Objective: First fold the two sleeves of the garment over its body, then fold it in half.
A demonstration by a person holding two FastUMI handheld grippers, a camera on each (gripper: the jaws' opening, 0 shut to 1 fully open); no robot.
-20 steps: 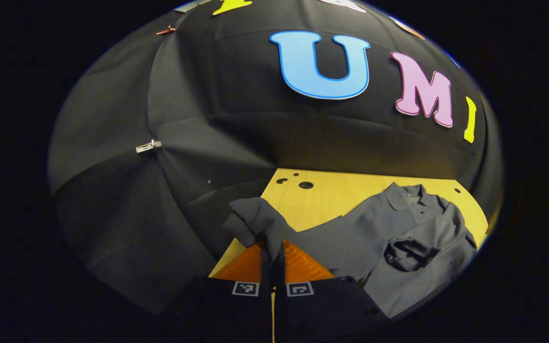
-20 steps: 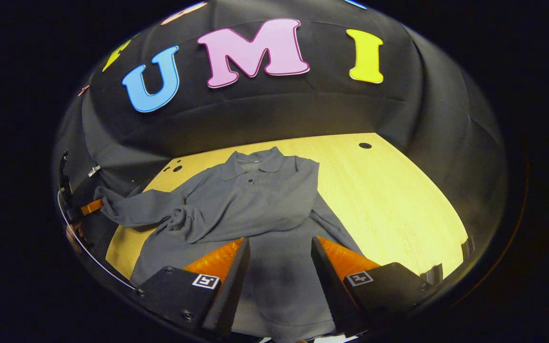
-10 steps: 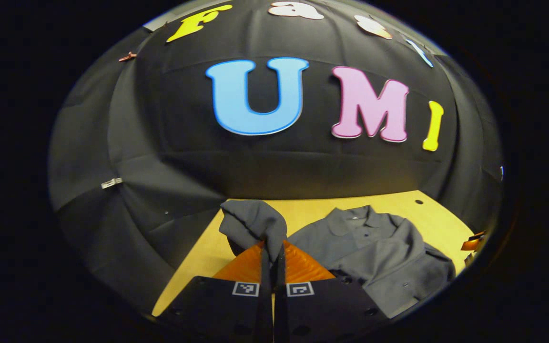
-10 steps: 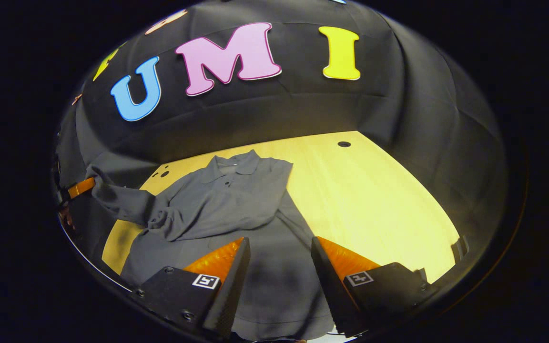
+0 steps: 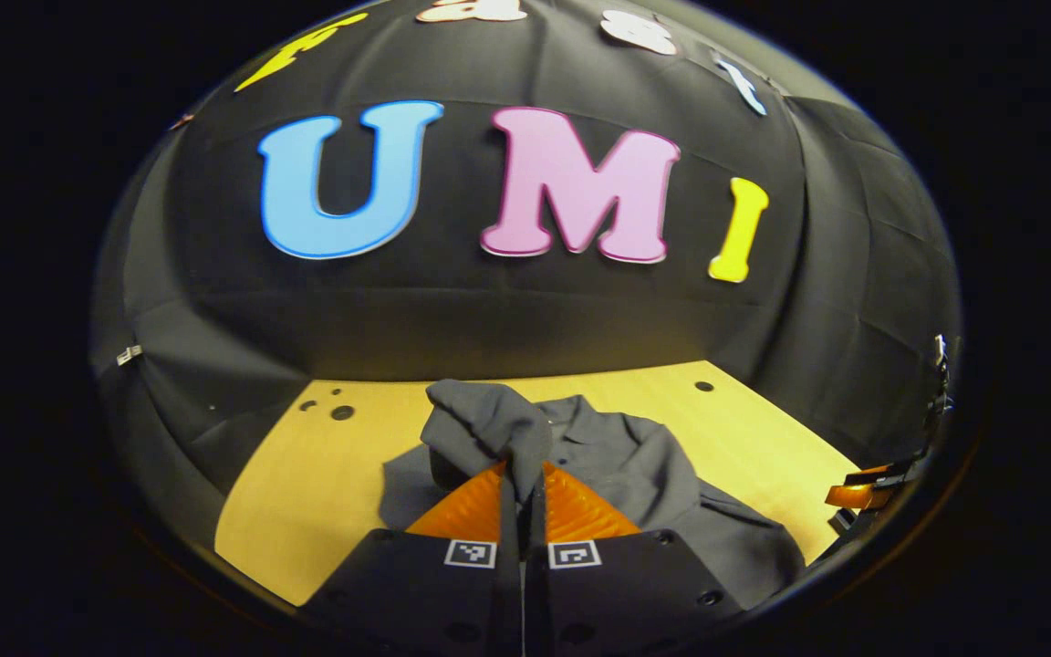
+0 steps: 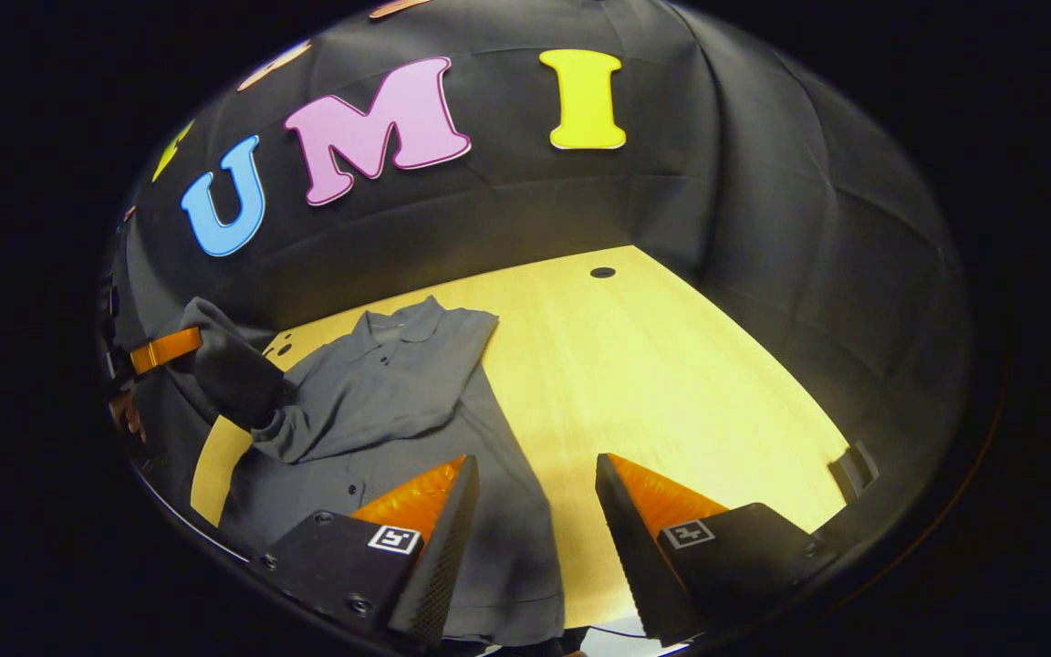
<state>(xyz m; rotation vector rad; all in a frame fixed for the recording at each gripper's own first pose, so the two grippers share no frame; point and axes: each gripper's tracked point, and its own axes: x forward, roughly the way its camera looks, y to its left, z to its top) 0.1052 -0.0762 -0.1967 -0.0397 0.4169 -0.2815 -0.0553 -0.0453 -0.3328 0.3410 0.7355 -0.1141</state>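
Black hand-held gripper [image 6: 535,474], square coded markers

Table: pale wooden top [image 6: 671,365], small round holes near its back edge.
On it: grey shirt [image 6: 379,401], lying flat.

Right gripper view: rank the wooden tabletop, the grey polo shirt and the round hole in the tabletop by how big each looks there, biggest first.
1. Wooden tabletop.
2. Grey polo shirt, though it lies nearer the camera than the table's far end.
3. Round hole, far back, clearly smallest.
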